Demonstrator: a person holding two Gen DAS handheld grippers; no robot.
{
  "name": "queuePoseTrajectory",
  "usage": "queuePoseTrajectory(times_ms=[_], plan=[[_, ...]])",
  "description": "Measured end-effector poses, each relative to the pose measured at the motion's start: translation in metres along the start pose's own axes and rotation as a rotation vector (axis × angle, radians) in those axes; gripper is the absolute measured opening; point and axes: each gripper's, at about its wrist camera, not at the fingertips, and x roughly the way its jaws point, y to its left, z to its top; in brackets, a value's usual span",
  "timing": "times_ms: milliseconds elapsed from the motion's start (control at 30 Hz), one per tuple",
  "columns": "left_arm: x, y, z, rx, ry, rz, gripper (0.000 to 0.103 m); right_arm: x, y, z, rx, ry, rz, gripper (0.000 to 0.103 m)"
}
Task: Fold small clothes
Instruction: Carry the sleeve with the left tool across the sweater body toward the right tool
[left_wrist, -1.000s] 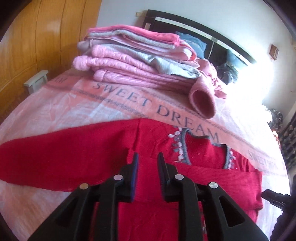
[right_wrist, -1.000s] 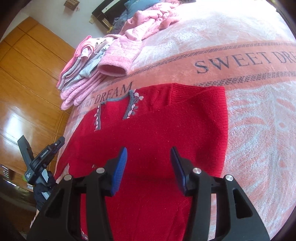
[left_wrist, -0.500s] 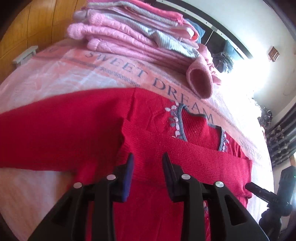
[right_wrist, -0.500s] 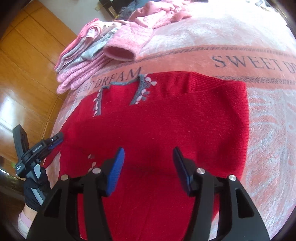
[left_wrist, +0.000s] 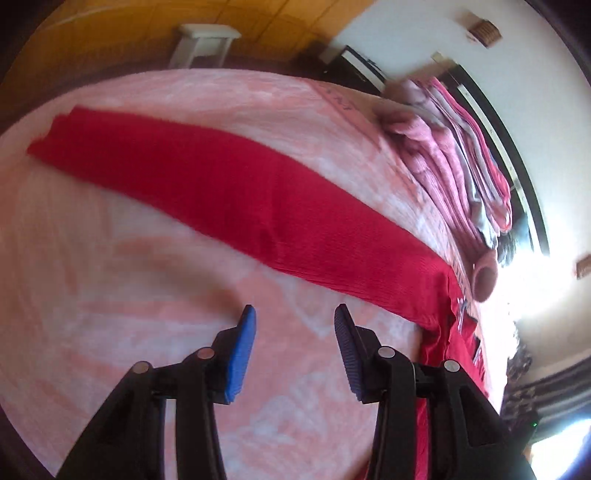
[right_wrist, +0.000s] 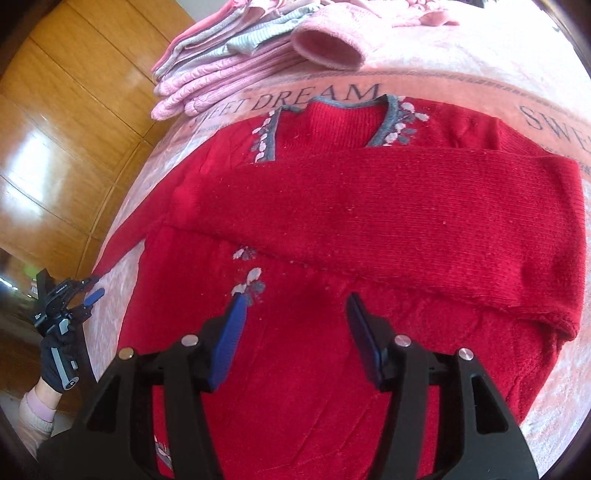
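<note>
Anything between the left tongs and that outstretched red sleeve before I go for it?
Nothing visible. The left tongs are open over bare pink blanket, and the outstretched sleeve lies flat just ahead. The pink folded pile sits beyond the sleeve.

Wooden wardrobe panels (right_wrist: 62, 122), white wall (left_wrist: 443, 48), dark headboard (left_wrist: 517, 158), white stool (left_wrist: 207, 40), bright glare

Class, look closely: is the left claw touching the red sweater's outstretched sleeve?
Apart. The left wrist view shows the open left claw short of the sleeve, with bare pink blanket between them.
</note>
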Motion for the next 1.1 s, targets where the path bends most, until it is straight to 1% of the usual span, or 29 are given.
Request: queuePoseTrajectory(times_ms=[33,67,133,200,300,400,467,533,600,633,733,767,833,900,1000,1100], plan=[[0.000,0.014,0.004,-0.044,-0.015,-0.032,0.042,0.002,0.003,0.001,-0.004,0.000,0.002,0.057],[0.000,0.023,0.007,-0.073,-0.026,-0.055,0.039,0.004,0.006,0.001,-0.009,0.001,0.002,0.056],[-0.002,0.035,0.017,-0.098,-0.054,-0.081,0.038,0.009,0.011,0.000,-0.025,0.004,-0.002,0.056],[-0.006,0.043,0.028,-0.110,-0.099,-0.079,0.038,0.014,0.015,0.000,-0.037,0.007,-0.009,0.057],[-0.009,0.058,0.048,-0.162,-0.148,-0.079,0.038,0.020,0.016,-0.002,-0.035,0.017,-0.013,0.057],[-0.008,0.068,0.064,-0.190,-0.159,-0.093,0.037,0.023,0.014,-0.002,-0.030,0.012,-0.013,0.056],[-0.007,0.070,0.074,-0.176,-0.170,-0.085,0.037,0.024,0.013,-0.001,-0.026,0.008,-0.008,0.056],[-0.005,0.070,0.080,-0.179,-0.195,-0.068,0.034,0.024,0.013,-0.001,-0.026,0.005,-0.009,0.056],[-0.004,0.070,0.085,-0.182,-0.207,-0.059,0.027,0.025,0.012,-0.001,-0.031,0.004,-0.011,0.056],[-0.004,0.069,0.085,-0.175,-0.214,-0.056,0.026,0.026,0.012,-0.001,-0.032,0.003,-0.012,0.056],[-0.004,0.066,0.085,-0.146,-0.229,-0.042,0.018,0.025,0.012,-0.001,-0.034,0.001,-0.010,0.056],[-0.005,0.065,0.084,-0.138,-0.234,-0.041,0.013,0.024,0.011,-0.001,-0.034,0.001,-0.009,0.056],[-0.007,0.058,0.083,-0.116,-0.249,-0.020,0.011,0.019,0.008,-0.002,-0.026,-0.006,-0.010,0.056],[-0.011,0.049,0.080,-0.090,-0.262,-0.017,0.010,0.013,0.005,-0.003,-0.016,-0.014,-0.015,0.056],[-0.013,0.022,0.074,-0.028,-0.274,-0.032,0.008,0.002,-0.005,-0.002,0.007,-0.035,-0.026,0.056],[-0.011,-0.023,0.062,0.064,-0.278,-0.058,0.008,-0.011,-0.018,0.000,0.037,-0.059,-0.038,0.056]])
